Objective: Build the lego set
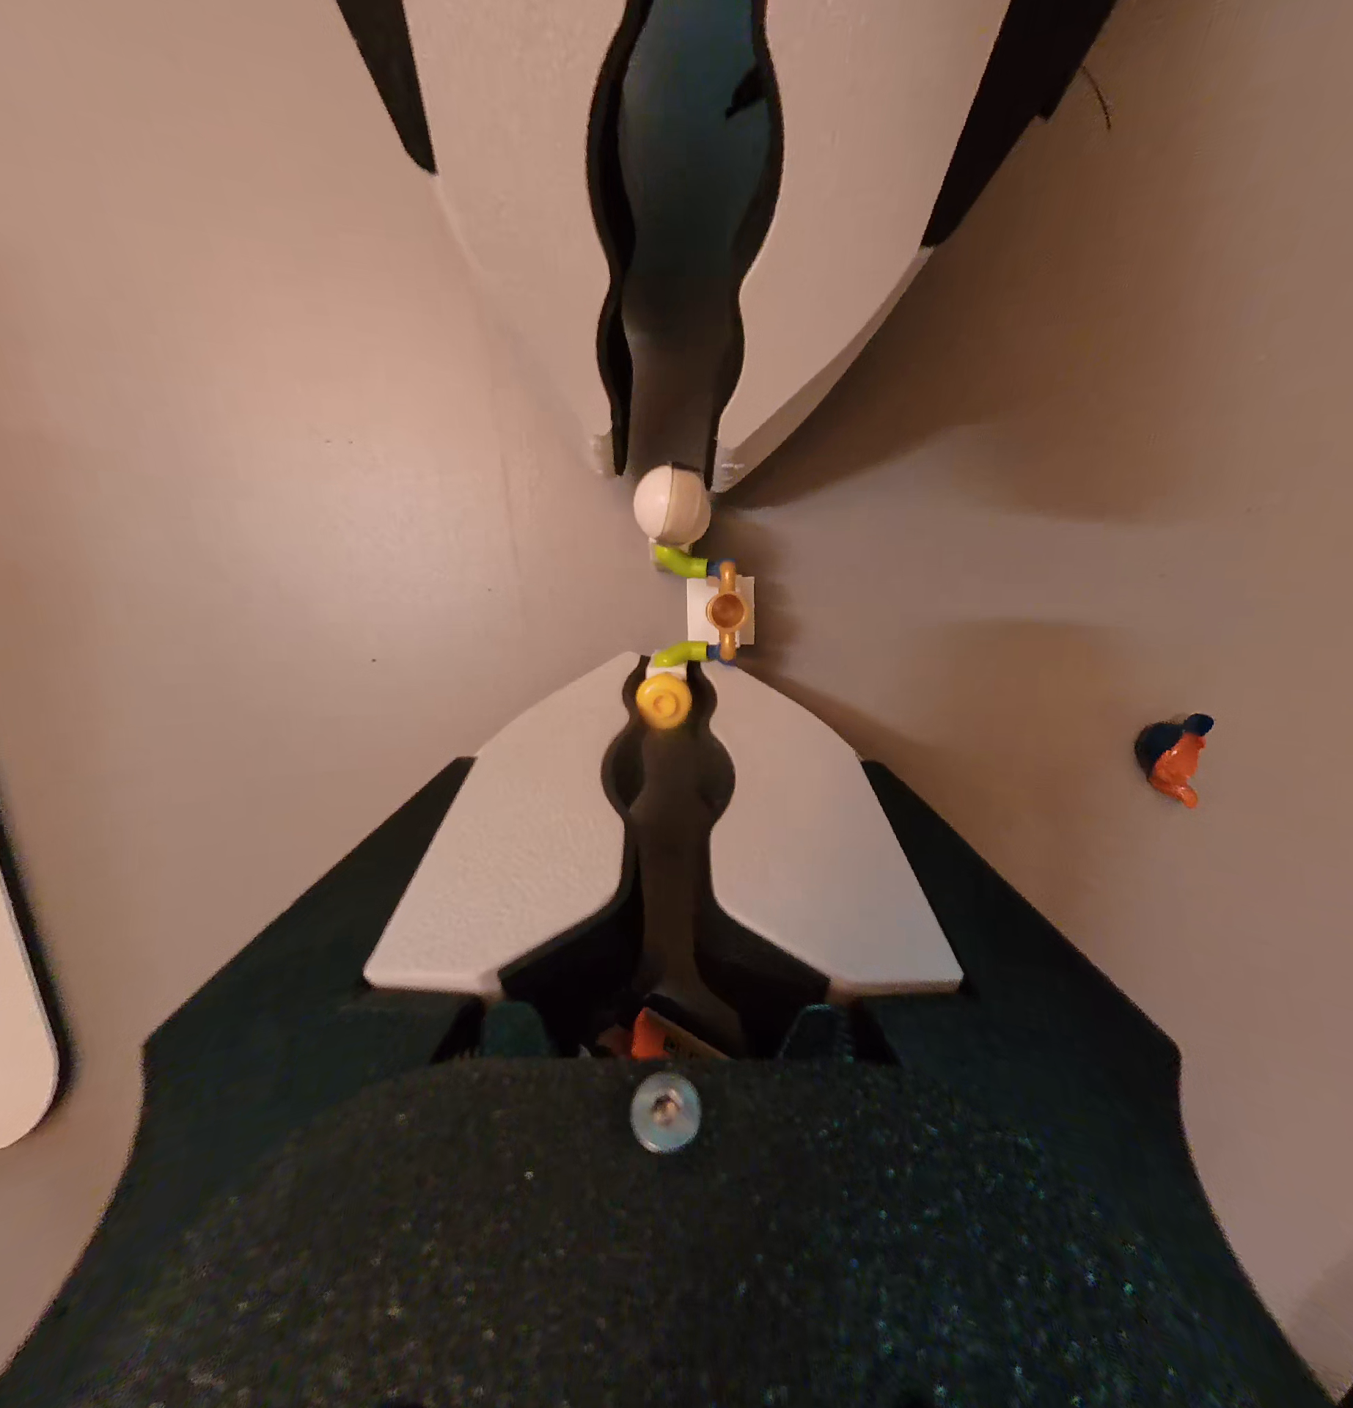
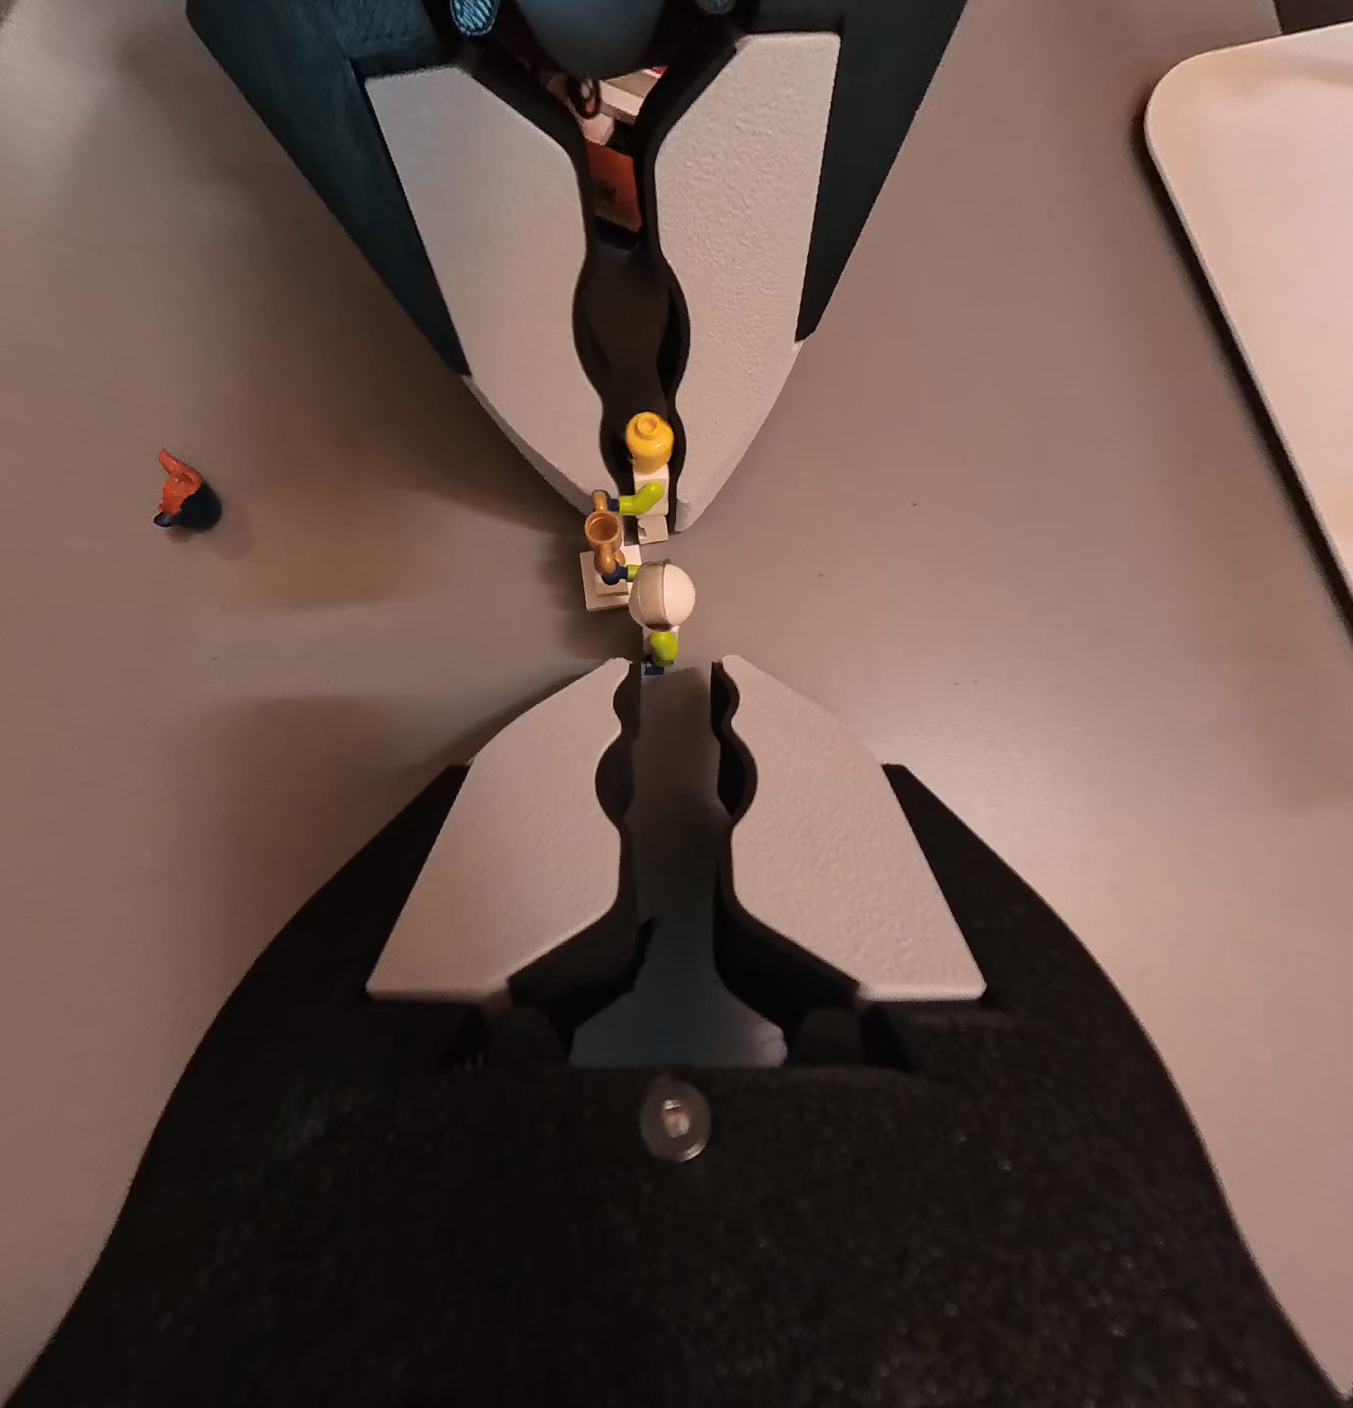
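Matte beige-grey tabletop (image 1: pixel 277 457), smooth and evenly lit, with a white round-cornered tray (image 2: pixel 1267 228) at upper right of the right wrist view.

Left claw (image 1: pixel 665 670) reaching up from the bottom of its frame, smooth pale pads on rough dark plastic with wavy inner edges. Nearly closed on a yellow-headed figure (image 1: pixel 663 705) pinched between its tips, stud showing on top.

Right claw (image 2: pixel 677 669) pointing straight at it from the opposite side, tip to tip. Slightly parted, bare tabletop visible through the gap, tips just short of a helmeted figure (image 2: pixel 662 594) with a round white helmet; no grip visible.

Both figures at frame centre, lime-green arms stretched to a shiny gold cup (image 1: pixel 726 608) over a small white square tile (image 1: pixel 700 609).

Orange-and-blue hairpiece (image 1: pixel 1176 762) lying alone, well apart, at the right of the left wrist view.
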The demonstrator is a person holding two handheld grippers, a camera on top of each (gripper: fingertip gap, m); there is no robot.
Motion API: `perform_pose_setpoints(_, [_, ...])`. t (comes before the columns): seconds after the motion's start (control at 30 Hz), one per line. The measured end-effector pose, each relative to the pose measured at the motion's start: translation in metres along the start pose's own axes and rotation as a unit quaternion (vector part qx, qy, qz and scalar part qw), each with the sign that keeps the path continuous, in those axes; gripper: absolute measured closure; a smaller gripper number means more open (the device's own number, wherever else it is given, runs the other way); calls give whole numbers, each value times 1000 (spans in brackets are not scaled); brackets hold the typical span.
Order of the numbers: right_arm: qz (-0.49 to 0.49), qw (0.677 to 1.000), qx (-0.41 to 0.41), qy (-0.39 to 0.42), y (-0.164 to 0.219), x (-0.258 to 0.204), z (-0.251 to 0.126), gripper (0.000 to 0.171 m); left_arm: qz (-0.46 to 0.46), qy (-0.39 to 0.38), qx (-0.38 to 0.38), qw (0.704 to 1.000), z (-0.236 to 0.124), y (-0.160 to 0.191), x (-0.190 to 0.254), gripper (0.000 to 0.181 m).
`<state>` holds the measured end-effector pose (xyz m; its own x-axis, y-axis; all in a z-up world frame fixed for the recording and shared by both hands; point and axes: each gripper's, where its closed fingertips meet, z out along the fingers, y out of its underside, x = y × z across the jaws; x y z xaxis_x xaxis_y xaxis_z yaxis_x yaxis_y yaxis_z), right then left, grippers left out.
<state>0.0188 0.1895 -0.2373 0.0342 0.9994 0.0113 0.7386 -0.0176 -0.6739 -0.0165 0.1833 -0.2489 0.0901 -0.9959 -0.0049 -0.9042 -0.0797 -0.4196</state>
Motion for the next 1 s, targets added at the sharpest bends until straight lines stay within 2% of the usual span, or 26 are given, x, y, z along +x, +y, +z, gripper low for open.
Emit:
perform_pose_setpoints(0.13, [-5, 1000, -4, 0, 1, -2, 1, 154, -2, 6, 5, 1000, -1, 0, 2, 167])
perform_pose_setpoints(0.4, [-12, 1000, -3, 1, -3, -4, 3, 154, -6, -1, 5, 1000, -1, 1, 3, 172])
perform_pose_setpoints(0.6, [-16, 1000, -1, 4, -4, -4, 5, 163, -10, -1, 3, 1000, -1, 2, 3, 172])
perform_pose_setpoints(0.77, [-15, 1000, 1, 3, -4, -4, 6, 163, -13, 1, 7, 1000, -1, 2, 4, 172])
perform_pose_setpoints(1.0, [-15, 1000, -4, 0, -1, -5, 6, 158, -15, -1, 16, 1000, -3, 3, 5, 164])
